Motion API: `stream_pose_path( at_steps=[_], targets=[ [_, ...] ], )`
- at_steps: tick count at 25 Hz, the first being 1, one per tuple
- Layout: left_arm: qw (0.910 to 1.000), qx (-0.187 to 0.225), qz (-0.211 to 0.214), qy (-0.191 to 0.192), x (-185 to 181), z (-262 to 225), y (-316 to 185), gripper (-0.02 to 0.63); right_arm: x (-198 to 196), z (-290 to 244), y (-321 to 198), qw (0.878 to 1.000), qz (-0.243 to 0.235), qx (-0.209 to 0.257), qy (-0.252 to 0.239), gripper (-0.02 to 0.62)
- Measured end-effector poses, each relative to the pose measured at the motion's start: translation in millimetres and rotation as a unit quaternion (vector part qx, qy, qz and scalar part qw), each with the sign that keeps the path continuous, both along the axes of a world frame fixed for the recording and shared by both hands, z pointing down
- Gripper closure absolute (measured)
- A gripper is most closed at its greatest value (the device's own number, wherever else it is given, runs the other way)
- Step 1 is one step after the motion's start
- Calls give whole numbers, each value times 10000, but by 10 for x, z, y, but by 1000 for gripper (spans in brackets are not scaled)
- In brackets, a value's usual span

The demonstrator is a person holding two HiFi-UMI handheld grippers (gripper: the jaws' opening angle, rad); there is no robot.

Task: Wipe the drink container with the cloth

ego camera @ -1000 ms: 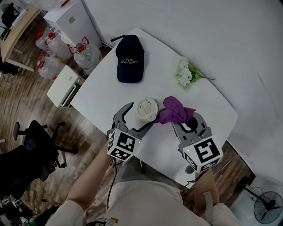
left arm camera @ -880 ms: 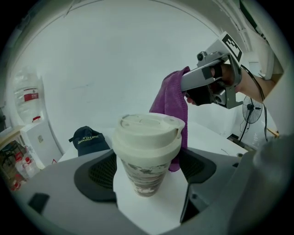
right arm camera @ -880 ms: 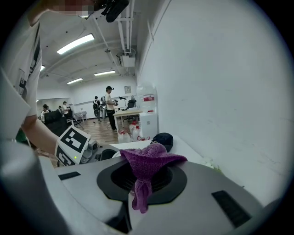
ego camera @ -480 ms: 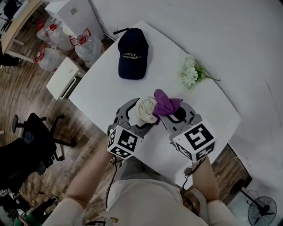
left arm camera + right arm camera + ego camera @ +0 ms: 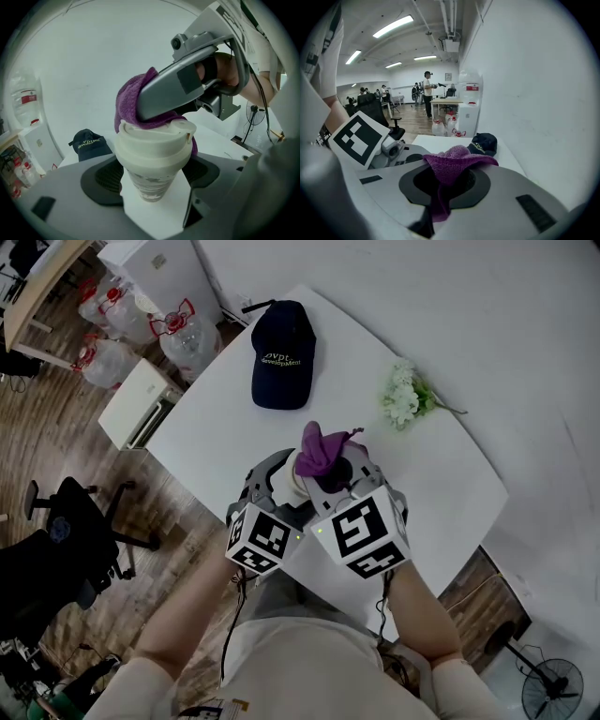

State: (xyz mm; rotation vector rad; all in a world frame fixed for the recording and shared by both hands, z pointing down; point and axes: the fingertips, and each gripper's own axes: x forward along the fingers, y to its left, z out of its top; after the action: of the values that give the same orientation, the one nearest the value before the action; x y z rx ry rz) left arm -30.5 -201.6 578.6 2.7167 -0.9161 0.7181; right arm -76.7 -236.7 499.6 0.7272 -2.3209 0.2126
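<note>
A white lidded cup (image 5: 152,159) stands on the white table (image 5: 225,427), and my left gripper (image 5: 152,176) is shut on its body. In the head view the cup (image 5: 293,474) is mostly covered. My right gripper (image 5: 333,470) is shut on a purple cloth (image 5: 319,448) and hangs right over the cup. From the left gripper view, the cloth (image 5: 129,101) lies on the lid's far side, under the right gripper (image 5: 180,89). In the right gripper view the cloth (image 5: 452,164) bunches between the jaws of the right gripper (image 5: 450,180); the cup is hidden there.
A dark blue cap (image 5: 281,357) lies at the table's far side and a bunch of white flowers (image 5: 403,395) at the right. Beyond the left edge stand water bottles (image 5: 183,329), a low white cabinet (image 5: 141,409) and an office chair (image 5: 75,540).
My right gripper has carried the cloth leftward, from beside the cup to on top of its lid. The left gripper and cup have stayed in place.
</note>
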Motion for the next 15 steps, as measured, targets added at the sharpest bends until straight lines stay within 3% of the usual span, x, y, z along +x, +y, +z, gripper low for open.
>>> stream_pose_path(
  at_steps=[4,8,12,15],
  targets=[
    [10000,0,-3,-74,6,13,12,203,-143,25,222,9982,-346,192,457,532],
    [10000,-74,-16,8,-1,40,21,202,-168,42,517,9960,-711,-31,535,534],
    [9999,-79,91,-98,30,47,51,204,18,-10,635,9977,-572,-232,269,532],
    [9998,-181,53,-29,23,60,10,204,229,-20,583,9987,-280,-216,362,532]
  ],
)
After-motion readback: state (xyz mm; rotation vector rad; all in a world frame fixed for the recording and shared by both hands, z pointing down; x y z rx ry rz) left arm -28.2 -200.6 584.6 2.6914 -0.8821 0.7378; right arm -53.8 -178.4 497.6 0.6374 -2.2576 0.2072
